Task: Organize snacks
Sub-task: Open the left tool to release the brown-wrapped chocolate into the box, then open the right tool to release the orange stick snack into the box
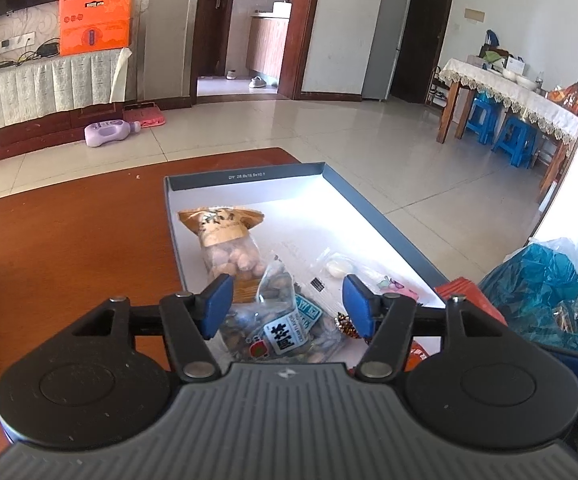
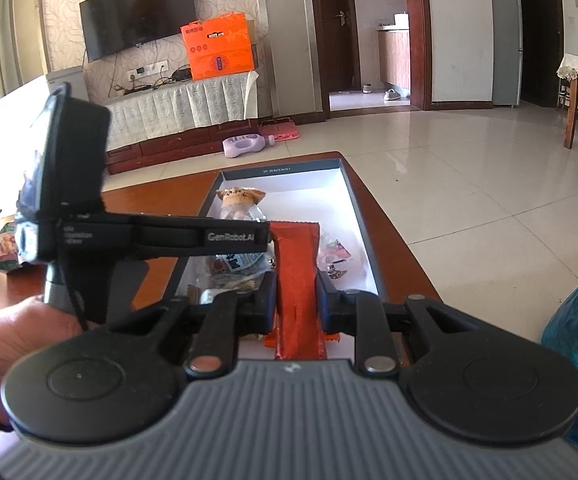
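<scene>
A shallow box with dark blue walls (image 1: pixel 249 176) and a white floor sits on the brown table (image 1: pixel 69 240); it also shows in the right wrist view (image 2: pixel 353 200). Inside lie a clear nut bag with a tan header (image 1: pixel 229 236), a clear seed bag with a blue-white label (image 1: pixel 285 328), a small white sweet (image 1: pixel 339 267) and small wrapped candies (image 1: pixel 345 324). My left gripper (image 1: pixel 289 306) is open, hovering above the seed bag. My right gripper (image 2: pixel 296 300) is shut on a long red snack packet (image 2: pixel 297 272), held over the box's near end.
The left gripper's body (image 2: pixel 161 236) crosses the right wrist view over the box. A snack bag (image 2: pixel 3 250) lies on the table at left. A blue plastic bag (image 1: pixel 537 284) sits right of the table. Tiled floor (image 1: pixel 369 128) lies beyond, with a purple bottle (image 1: pixel 109 132).
</scene>
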`<action>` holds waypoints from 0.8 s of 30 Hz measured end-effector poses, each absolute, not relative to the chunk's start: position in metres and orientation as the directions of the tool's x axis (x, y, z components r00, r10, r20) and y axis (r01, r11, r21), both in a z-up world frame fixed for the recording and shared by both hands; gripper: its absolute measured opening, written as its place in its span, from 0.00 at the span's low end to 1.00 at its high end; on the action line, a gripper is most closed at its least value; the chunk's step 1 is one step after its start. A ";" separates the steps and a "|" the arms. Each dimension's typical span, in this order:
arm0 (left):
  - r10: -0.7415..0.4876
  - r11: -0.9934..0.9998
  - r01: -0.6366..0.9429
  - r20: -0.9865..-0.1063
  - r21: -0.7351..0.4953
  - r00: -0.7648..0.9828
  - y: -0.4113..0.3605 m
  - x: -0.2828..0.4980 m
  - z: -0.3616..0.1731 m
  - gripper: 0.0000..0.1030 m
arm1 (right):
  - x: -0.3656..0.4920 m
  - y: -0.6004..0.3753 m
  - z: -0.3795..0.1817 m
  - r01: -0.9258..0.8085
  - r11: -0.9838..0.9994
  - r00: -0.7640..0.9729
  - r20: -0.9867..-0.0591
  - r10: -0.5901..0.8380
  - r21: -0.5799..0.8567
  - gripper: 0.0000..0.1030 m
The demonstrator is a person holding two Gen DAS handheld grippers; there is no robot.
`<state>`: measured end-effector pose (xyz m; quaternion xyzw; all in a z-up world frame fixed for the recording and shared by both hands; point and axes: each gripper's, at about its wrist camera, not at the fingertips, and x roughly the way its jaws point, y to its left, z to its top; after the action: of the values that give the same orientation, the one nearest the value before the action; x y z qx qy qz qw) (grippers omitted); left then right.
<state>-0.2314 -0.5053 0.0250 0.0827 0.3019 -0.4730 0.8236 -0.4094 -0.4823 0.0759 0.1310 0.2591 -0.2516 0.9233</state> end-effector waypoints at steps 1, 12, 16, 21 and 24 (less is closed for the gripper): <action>-0.730 0.539 0.829 -0.574 -0.151 0.370 -0.502 -0.232 0.026 0.64 | -0.409 -0.483 0.076 0.534 0.838 0.738 -0.544 -0.398 0.112 0.23; -0.735 0.529 0.840 -0.560 -0.121 0.382 -0.469 -0.247 0.038 0.64 | -0.412 -0.481 0.073 0.541 0.831 0.746 -0.531 -0.402 0.131 0.23; -0.743 0.515 0.852 -0.547 -0.097 0.387 -0.460 -0.258 0.047 0.64 | -0.409 -0.478 0.071 0.535 0.836 0.750 -0.524 -0.403 0.124 0.23; -0.735 0.516 0.854 -0.544 -0.063 0.404 -0.451 -0.269 0.052 0.64 | -0.403 -0.477 0.068 0.537 0.838 0.744 -0.522 -0.417 0.098 0.23; -0.731 0.518 0.853 -0.555 -0.072 0.397 -0.447 -0.270 0.052 0.64 | -0.400 -0.477 0.066 0.541 0.836 0.738 -0.529 -0.418 0.095 0.24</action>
<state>-0.2696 -0.4469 0.0515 0.1125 0.2701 -0.4780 0.8282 -0.3997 -0.4774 0.0657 0.1223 0.2521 -0.2593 0.9243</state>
